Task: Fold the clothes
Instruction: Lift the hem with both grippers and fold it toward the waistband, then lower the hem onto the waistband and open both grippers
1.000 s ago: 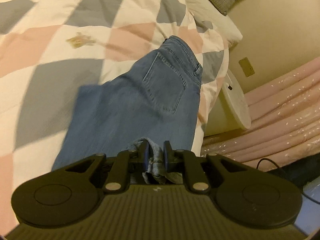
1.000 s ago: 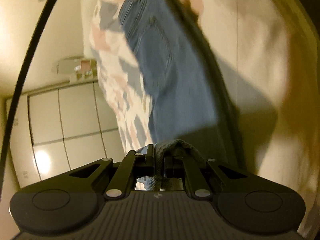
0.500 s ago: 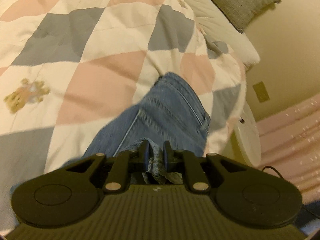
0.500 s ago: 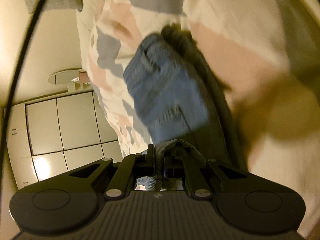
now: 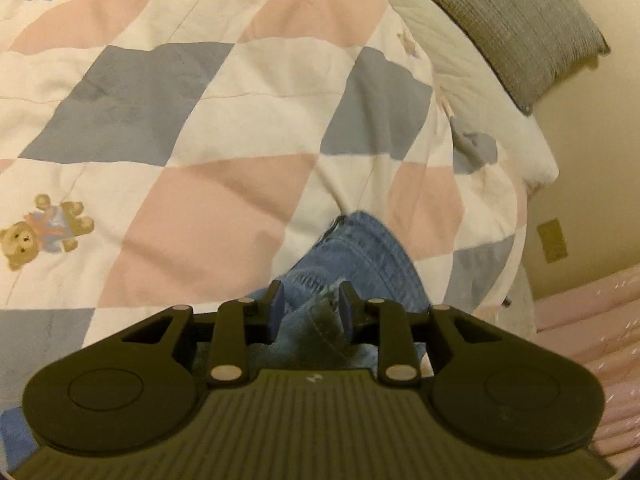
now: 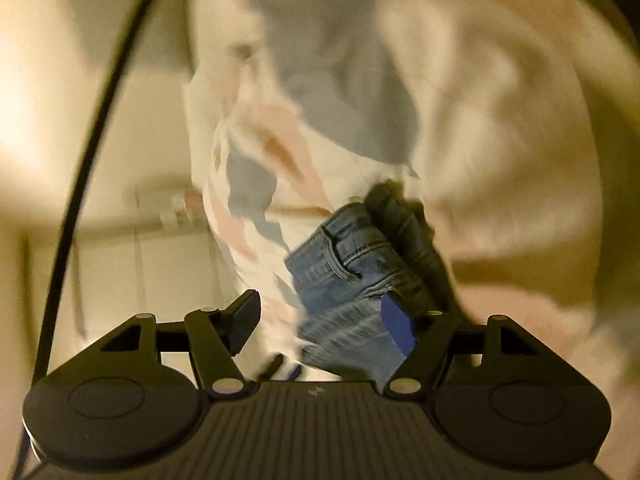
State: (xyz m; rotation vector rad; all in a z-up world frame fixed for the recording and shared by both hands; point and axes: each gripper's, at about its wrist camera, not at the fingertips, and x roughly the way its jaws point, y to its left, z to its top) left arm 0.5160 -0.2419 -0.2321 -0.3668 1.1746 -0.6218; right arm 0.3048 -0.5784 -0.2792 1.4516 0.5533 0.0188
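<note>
On the quilt (image 5: 168, 128), near its right edge, the jeans (image 5: 360, 256) are seen bunched into a short stack — denim layered over itself, waistband and belt loop uppermost in the right wrist view. A lengthwise fold is judged as done or nearly so; whether the stack is squared cannot be told, since most of it is hidden under the claws. Left to do, as judged: flattening the stack, checking the edges, possibly one more fold.

Left gripper (image 5: 310, 308): jaws part-open, a gap visible each side of the cloth. A grey-blue wad of denim sits between the pads and runs back under the body; it is not seen pinched, so nothing is counted as held.

Right gripper (image 6: 320, 320): jaws spread wide, nothing clamped. The jeans (image 6: 348, 264) lie just ahead, closer to the right pad than the left — the blue pad overlaps the denim in the frame, but contact cannot be told. Heavy motion blur in this view.

A grey pillow (image 5: 516, 24) lies at the far right, well apart from the jeans.
</note>
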